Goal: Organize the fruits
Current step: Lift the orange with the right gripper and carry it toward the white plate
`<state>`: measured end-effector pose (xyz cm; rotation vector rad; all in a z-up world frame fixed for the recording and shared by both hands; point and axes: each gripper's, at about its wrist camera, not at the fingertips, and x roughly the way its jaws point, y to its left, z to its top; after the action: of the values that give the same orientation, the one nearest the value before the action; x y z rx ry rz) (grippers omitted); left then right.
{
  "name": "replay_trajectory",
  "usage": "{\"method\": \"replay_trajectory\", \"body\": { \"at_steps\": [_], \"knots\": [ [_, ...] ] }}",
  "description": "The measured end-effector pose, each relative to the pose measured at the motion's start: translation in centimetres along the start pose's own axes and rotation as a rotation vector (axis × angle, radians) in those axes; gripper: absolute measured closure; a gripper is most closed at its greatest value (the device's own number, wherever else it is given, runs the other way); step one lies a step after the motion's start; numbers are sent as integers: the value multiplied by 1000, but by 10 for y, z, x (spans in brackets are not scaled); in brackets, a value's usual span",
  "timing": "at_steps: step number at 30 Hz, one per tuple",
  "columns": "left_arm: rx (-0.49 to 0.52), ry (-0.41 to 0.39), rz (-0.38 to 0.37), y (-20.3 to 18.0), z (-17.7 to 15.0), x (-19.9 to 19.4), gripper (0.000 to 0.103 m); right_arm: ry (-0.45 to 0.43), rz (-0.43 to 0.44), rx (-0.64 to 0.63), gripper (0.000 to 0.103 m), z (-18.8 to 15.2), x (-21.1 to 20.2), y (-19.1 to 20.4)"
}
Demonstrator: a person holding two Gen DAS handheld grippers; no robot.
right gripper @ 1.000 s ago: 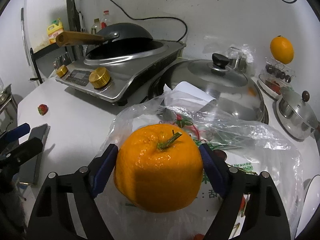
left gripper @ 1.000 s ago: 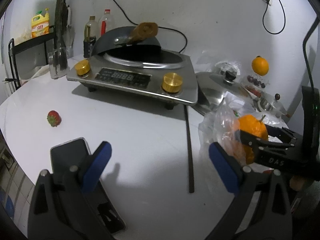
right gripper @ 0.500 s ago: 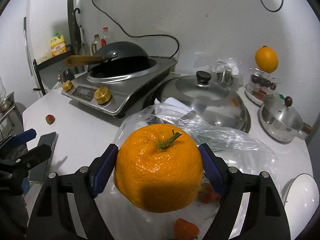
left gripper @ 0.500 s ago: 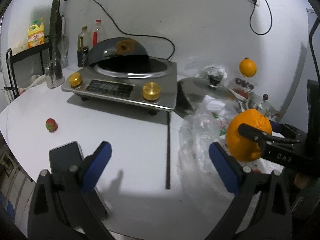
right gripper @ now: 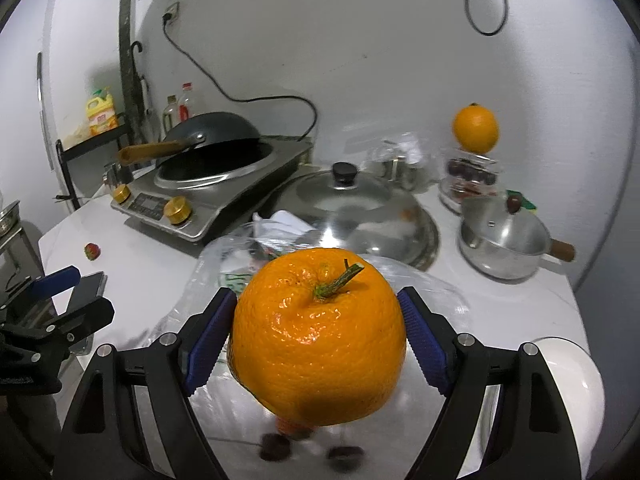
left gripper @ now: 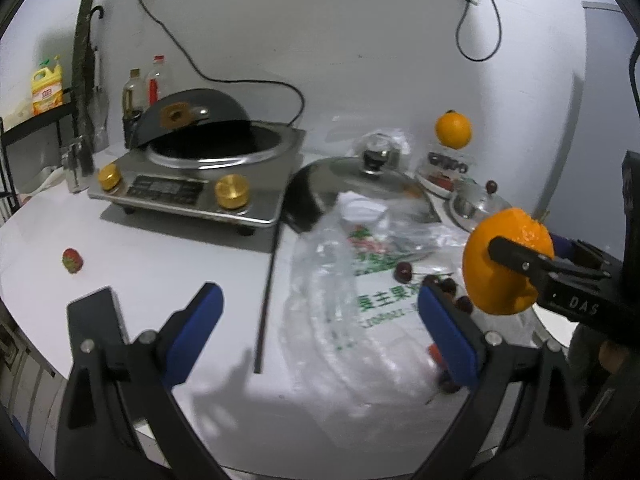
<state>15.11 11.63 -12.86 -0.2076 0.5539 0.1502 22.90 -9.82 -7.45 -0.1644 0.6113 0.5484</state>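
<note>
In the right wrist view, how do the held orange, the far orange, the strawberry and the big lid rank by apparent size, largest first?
1. Held orange, though it sits nearest the camera, between the right gripper fingers.
2. Big lid.
3. Far orange.
4. Strawberry.

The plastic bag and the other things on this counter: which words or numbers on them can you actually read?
"DAS": right gripper, white letters on its black body.
Plastic bag: green Chinese print and digits, too blurred to read.
Yellow bottle: red label, too small.
Cooker display panel: unreadable.
</note>
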Motion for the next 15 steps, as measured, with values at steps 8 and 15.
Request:
{"method": "replay_trajectory", "body": {
  "at_steps": [8, 15],
  "knots": [
    [36, 5, -32, -39, 0, 0, 4, -15, -42, 39, 19, -11, -25, -36],
    [70, 4, -51, -70, -1, 1, 4, -24, -68, 68, 19, -19, -39, -64]
  ]
}}
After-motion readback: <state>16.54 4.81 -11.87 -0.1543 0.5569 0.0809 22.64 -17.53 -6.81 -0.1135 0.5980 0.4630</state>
